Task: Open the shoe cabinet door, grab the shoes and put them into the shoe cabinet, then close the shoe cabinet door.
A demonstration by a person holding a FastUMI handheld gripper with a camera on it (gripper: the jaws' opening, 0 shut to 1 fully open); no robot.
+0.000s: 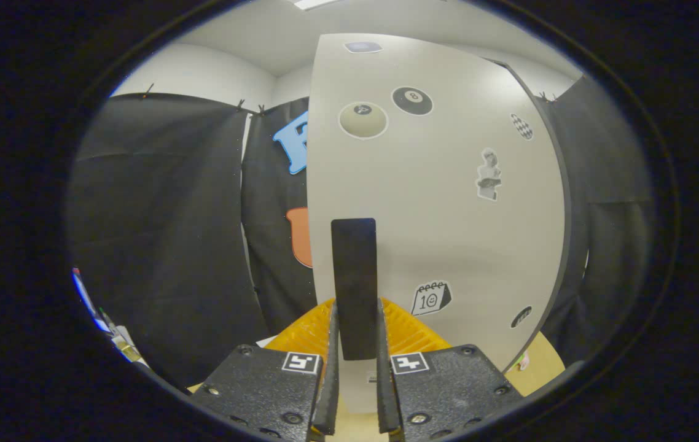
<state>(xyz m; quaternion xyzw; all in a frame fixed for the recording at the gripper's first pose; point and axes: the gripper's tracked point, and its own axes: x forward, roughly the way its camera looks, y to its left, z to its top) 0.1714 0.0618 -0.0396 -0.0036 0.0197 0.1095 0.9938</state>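
The shoe cabinet door [448,202] is a pale grey panel with several stickers, standing close in front of me and swung partly out so its left edge faces me. A tall black handle [354,270] runs down the door near that edge. My gripper [354,319] is shut on the handle, with one finger pressed to each side of its lower half. No shoes are in sight.
Black cloth walls hang to the left and behind the door. A wooden floor or tabletop [540,368] shows at the lower right below the door. A small cluttered item [117,344] sits at the far lower left.
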